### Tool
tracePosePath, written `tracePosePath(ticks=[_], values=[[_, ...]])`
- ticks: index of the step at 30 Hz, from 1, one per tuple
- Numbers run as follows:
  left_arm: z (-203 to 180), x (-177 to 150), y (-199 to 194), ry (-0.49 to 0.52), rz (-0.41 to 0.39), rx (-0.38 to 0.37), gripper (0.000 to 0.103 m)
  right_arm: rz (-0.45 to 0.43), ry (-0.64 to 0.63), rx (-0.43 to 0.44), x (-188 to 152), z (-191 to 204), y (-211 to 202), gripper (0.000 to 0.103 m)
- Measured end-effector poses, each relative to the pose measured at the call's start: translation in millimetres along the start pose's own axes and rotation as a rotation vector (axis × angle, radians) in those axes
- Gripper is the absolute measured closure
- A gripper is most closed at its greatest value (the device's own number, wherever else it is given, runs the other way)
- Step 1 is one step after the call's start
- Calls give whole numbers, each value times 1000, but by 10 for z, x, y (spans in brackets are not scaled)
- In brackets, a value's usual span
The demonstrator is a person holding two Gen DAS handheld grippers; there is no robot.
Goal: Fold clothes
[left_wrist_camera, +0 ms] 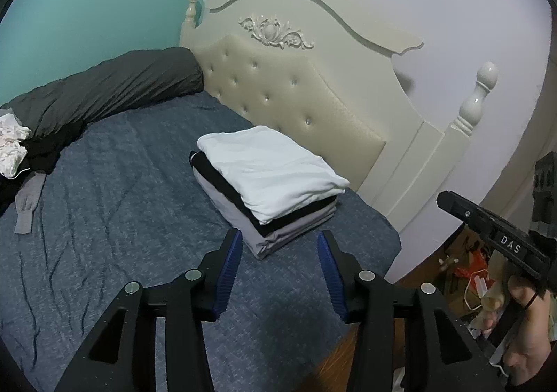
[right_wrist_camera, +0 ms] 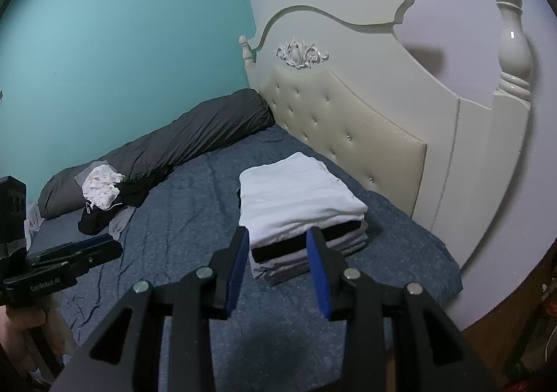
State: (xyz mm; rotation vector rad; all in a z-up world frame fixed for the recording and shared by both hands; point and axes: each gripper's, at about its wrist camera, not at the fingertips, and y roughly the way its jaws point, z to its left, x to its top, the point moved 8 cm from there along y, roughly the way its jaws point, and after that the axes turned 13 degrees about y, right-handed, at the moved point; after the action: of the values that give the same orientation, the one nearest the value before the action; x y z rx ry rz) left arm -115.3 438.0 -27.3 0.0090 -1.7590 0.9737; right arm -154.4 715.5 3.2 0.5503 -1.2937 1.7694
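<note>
Both my grippers hang over the blue bedspread with nothing between their blue pads: my left gripper stands apart about half its reach, my right gripper a little narrower. Going left to right, I count one crumpled white garment touching one black garment beside one dark grey duvet roll, then one folded stack near the cream headboard: one white piece on top, one black below, grey layers under that.
</note>
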Motion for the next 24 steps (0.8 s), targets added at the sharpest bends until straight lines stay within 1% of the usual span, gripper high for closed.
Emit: tracePosePath(ticks=[2,4,5,6,10,14,16,19,21,24], values=[[-5,-15,-61,7,-6,0,51,-4,0,-3,-33,27,-69,69],[-14,-38,-120,14,-9,1,50,-8,-2,-8,-57,50,-118,63],[-16,-49,-145,15,-10,2,50,-10,-4,-11,-68,62,-139,54],[-16,-60,-173,16,-12,1,50,-13,-5,-10,-82,80,-169,49],[-9,-87,-277,24,-21,5,49,-19,-10,-10,-142,149,-273,48],[-1,-100,-400,32,-33,6,48,-19,-7,-6,-219,202,-355,36],[2,-106,-459,35,-39,7,47,-25,-8,-8,-268,227,-403,35],[-20,-136,-515,50,-36,5,42,-29,-6,-12,-329,258,-474,33],[-37,-158,-545,56,-34,5,41,-32,4,-13,-353,263,-515,29],[-58,-180,-597,64,-39,0,41,-41,12,-21,-388,261,-576,26]])
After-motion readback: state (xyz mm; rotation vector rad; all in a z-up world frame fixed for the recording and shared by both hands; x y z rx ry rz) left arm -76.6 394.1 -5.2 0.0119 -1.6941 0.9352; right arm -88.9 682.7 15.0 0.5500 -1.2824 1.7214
